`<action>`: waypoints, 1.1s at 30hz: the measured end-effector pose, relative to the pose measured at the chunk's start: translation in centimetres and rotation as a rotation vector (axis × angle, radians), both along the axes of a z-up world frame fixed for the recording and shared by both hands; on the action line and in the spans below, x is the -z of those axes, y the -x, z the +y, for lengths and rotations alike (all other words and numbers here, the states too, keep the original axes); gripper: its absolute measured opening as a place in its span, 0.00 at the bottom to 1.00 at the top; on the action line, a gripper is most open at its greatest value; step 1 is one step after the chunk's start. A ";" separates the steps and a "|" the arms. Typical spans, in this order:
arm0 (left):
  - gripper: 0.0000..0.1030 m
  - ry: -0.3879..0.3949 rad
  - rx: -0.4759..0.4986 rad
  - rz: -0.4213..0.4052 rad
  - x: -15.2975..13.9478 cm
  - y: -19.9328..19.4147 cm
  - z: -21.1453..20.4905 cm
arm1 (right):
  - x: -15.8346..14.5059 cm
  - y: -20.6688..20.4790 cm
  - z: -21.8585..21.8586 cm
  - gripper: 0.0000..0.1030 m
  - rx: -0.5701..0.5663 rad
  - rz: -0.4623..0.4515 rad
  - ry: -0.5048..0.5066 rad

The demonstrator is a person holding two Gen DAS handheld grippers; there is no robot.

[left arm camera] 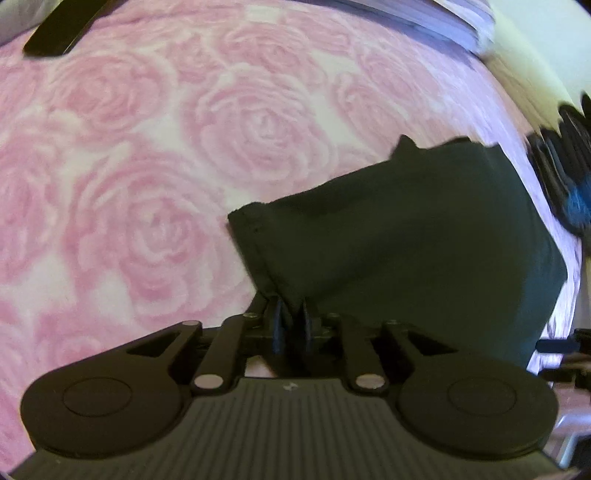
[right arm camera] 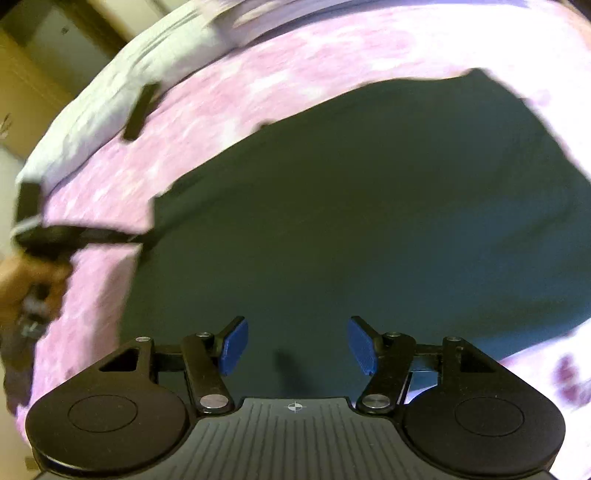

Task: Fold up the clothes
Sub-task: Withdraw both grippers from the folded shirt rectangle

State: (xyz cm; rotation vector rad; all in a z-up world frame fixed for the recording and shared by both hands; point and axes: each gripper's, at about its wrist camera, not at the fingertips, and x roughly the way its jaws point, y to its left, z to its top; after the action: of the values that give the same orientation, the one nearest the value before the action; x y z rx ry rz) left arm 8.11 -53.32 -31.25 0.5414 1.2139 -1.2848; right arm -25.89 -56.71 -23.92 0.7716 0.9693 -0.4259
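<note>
A dark green garment [left arm camera: 413, 236] lies on a pink rose-patterned bedspread [left arm camera: 147, 147]. My left gripper [left arm camera: 293, 317] is shut on the garment's near left edge, its blue pads pinching the cloth. In the right wrist view the same garment [right arm camera: 351, 221] fills the middle, spread flat. My right gripper [right arm camera: 297, 343] is open and empty, its blue pads [right arm camera: 234, 343] hovering just above the garment's near part. The left gripper also shows in the right wrist view [right arm camera: 144, 236], at the garment's left corner. The right wrist view is motion-blurred.
A black flat object [left arm camera: 61, 29] lies at the far left of the bed; it also shows in the right wrist view [right arm camera: 140, 110]. White-grey bedding [left arm camera: 424, 18] is piled along the far edge. A hand [right arm camera: 26, 280] holds the left gripper.
</note>
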 end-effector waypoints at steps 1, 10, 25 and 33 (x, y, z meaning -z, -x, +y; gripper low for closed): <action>0.13 0.005 0.018 -0.029 -0.7 0.1 0.3 | 0.0 -0.9 1.3 0.61 -0.026 -0.010 -0.001; 0.13 -0.020 0.185 -0.128 -1.6 0.3 3.2 | 5.2 -6.5 9.8 0.66 -0.193 0.092 -0.054; 0.14 -0.057 0.459 -0.356 -5.4 4.9 4.4 | -1.0 -4.1 11.0 0.66 -0.010 0.111 -0.038; 0.14 -0.057 0.553 -0.412 -5.9 6.4 4.9 | -1.5 -4.9 12.2 0.66 -0.015 0.095 -0.040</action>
State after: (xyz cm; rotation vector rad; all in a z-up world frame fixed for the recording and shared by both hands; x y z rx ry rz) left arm 1.67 -48.45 -25.35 1.1790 0.7773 -1.4978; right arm -21.03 -44.54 -22.41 0.7858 1.0745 -0.4345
